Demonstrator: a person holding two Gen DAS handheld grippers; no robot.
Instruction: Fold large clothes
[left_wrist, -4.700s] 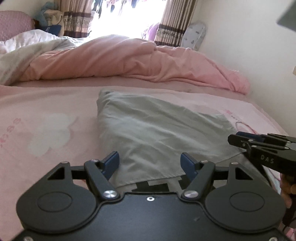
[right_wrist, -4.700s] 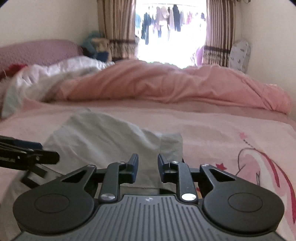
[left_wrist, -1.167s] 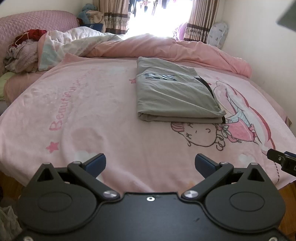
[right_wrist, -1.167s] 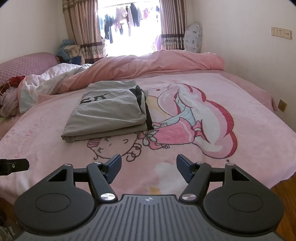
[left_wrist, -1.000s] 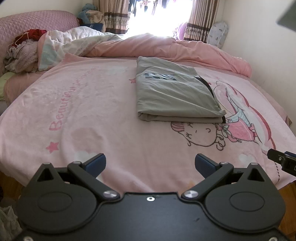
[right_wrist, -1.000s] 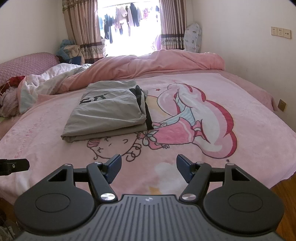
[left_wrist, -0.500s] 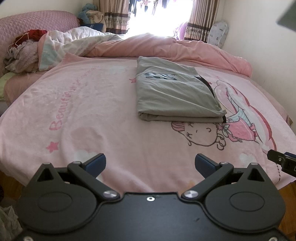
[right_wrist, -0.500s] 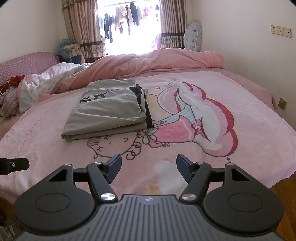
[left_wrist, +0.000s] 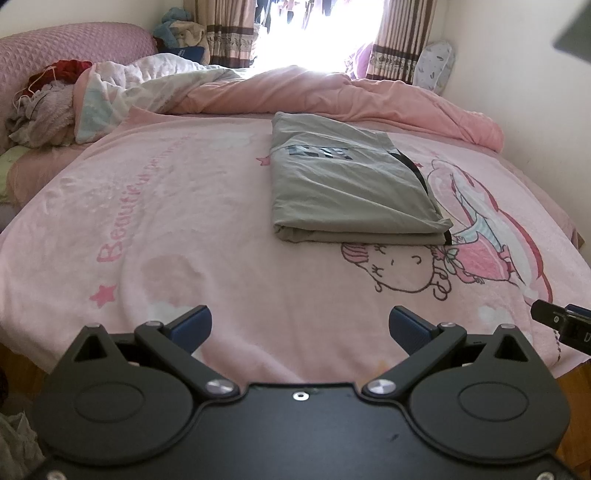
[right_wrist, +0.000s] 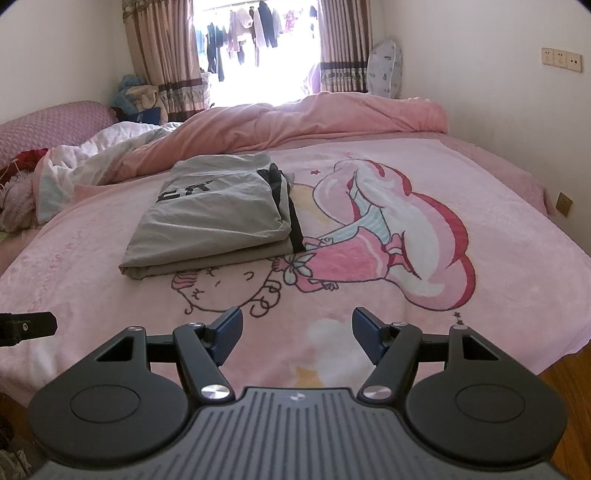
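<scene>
Blue-padded left gripper (left_wrist: 299, 328) at bottom centre of its view, jaws spread wide, nothing between them. Same for right gripper (right_wrist: 297, 334): released, empty, low in frame. Beyond both, pink cartoon blanket (left_wrist: 184, 229), its lower edge cut off by the gripper bodies. Mid-frame, grey folded garment (left_wrist: 347, 195) lying flat, well apart from either tool; dark lettering on top too creased to read. Behind, rumpled pink duvet (right_wrist: 314, 118), window glare washing out detail.
</scene>
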